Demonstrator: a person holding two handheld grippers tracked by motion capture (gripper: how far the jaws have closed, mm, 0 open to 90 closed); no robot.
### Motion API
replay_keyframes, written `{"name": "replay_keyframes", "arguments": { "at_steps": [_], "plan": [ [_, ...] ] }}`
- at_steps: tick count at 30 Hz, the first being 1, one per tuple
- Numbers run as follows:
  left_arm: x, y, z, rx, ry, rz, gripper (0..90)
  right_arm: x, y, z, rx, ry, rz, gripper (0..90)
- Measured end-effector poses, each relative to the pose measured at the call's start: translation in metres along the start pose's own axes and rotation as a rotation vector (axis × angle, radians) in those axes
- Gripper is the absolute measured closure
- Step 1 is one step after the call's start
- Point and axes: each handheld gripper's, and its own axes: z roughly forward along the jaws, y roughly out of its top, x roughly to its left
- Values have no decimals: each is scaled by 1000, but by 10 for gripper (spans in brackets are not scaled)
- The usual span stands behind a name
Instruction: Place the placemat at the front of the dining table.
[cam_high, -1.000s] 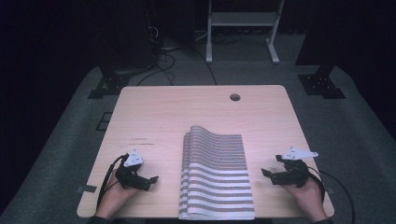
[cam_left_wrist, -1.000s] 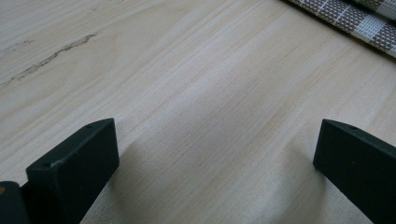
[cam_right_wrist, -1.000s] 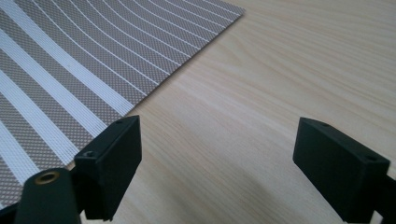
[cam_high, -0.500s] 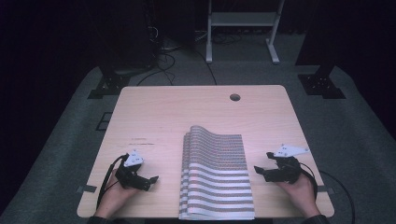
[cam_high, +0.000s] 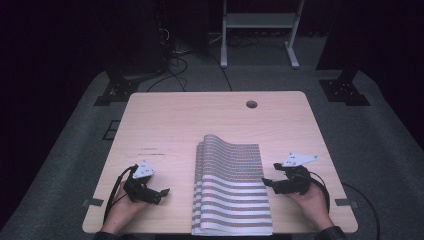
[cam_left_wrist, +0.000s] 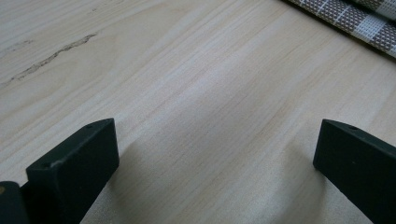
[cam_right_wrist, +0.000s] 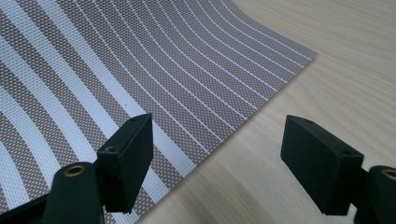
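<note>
Nearest the person, a stack of striped mats (cam_high: 232, 195) lies at the front edge of the table (cam_high: 180, 125), between the two hands, reaching from the near rim towards the middle. The right gripper (cam_high: 267, 183) has slid in from the right side of the table since a second ago and now sits at the stack's right edge. Its jaws have just been closing a little but are still spread, and in the right gripper view (cam_right_wrist: 212, 154) one jaw hangs over the top mat (cam_right_wrist: 140, 70) while the other is over bare wood, so the mat's edge lies between them and nothing is pinched yet. That approach suggests the next step is taking hold of the top mat at its right side.

The left gripper (cam_high: 162, 192) has not moved; it rests on the table left of the stack, clearly apart from it. In the left gripper view (cam_left_wrist: 215, 154) its jaws are spread wide over bare wood, with the mats (cam_left_wrist: 355, 16) only at the far corner.

Further off, the table's far half is bare apart from a small round hole (cam_high: 251, 104) near the back edge
</note>
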Motion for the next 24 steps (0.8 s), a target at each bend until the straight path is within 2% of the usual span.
{"name": "replay_keyframes", "arguments": {
  "at_steps": [4,8,15,21,24],
  "plan": [
    [0,0,0,0,0,0,0,4,3,5,11,11,-12,243],
    [0,0,0,0,0,0,0,13,8,15,25,53,-38,243],
    [0,0,0,0,0,0,0,22,10,25,52,82,-70,243],
    [0,0,0,0,0,0,0,29,6,35,104,80,-97,240],
    [0,0,0,0,0,0,0,30,4,39,133,82,-109,200]
  ]
}}
